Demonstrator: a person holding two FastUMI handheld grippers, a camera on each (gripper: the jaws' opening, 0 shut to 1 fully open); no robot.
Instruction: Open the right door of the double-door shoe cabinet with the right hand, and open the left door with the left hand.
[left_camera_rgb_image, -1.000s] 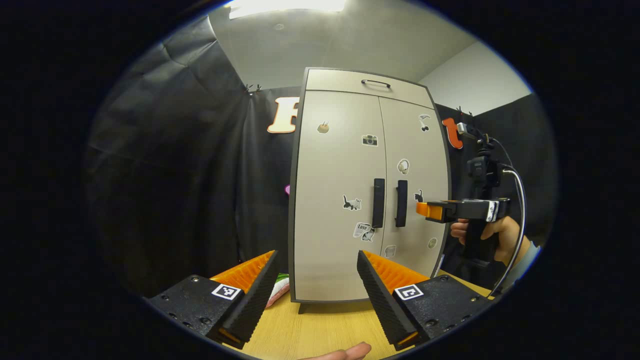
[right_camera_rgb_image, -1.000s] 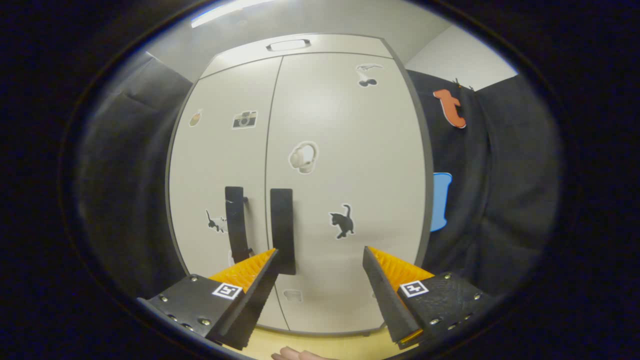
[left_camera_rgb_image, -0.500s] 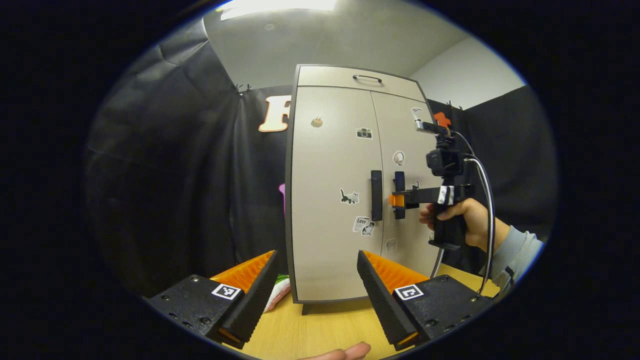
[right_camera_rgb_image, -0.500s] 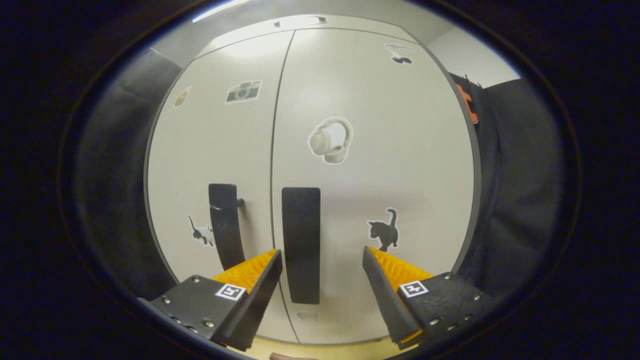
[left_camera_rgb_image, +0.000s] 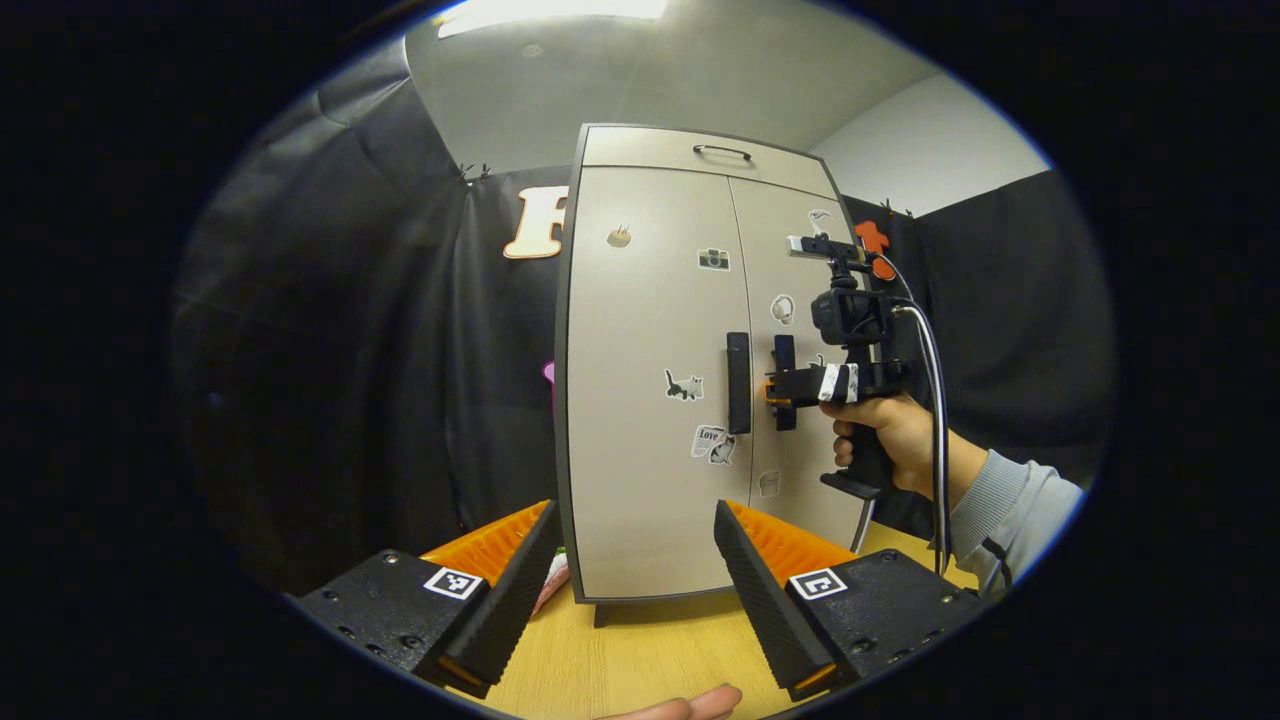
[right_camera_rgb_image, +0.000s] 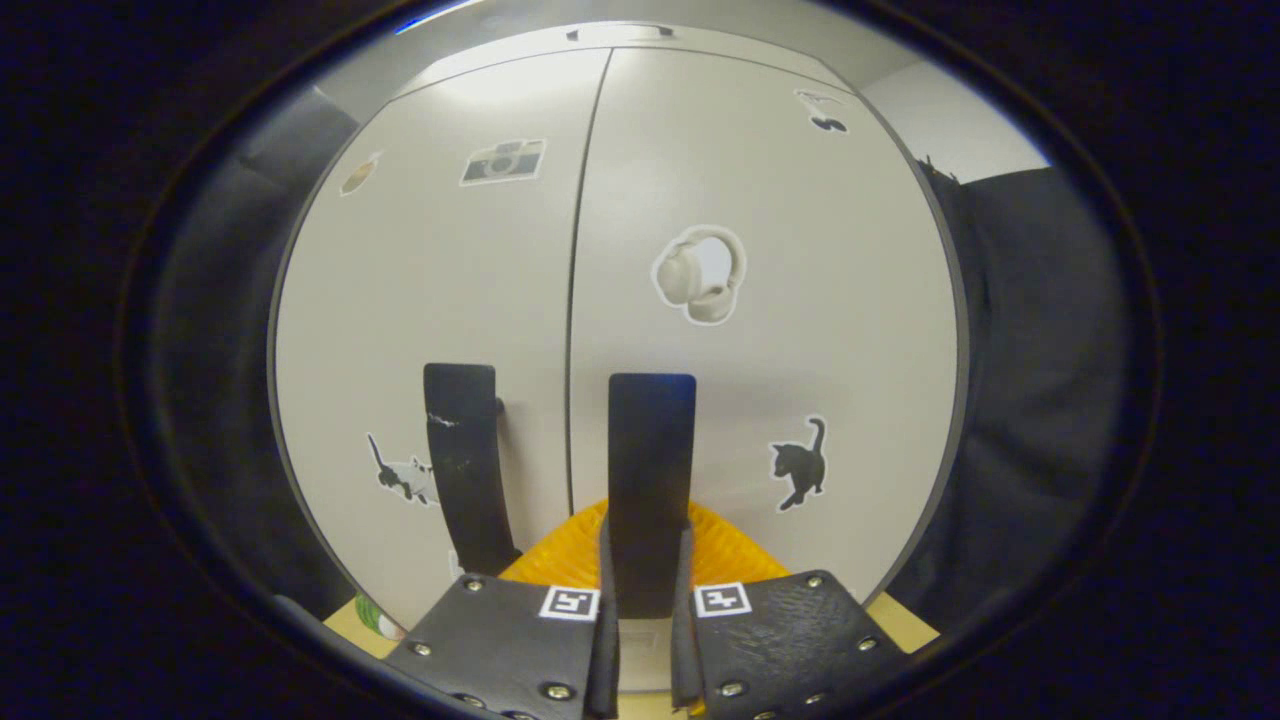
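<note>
Since the earlier frame, my right gripper (right_camera_rgb_image: 645, 640) has closed on the right door handle (right_camera_rgb_image: 651, 480).

Left gripper (left_camera_rgb_image: 632, 560): spread wide, holding nothing, well short of the shoe cabinet (left_camera_rgb_image: 660, 300), which stands at the table's (left_camera_rgb_image: 640, 655) far edge.

Left door handle (left_camera_rgb_image: 738, 382): untouched; rigid bar, grip mid-length.

Right handle: clamped low between both fingers; looks stiff and smooth, so I judge slip possible; door likely light.
</note>
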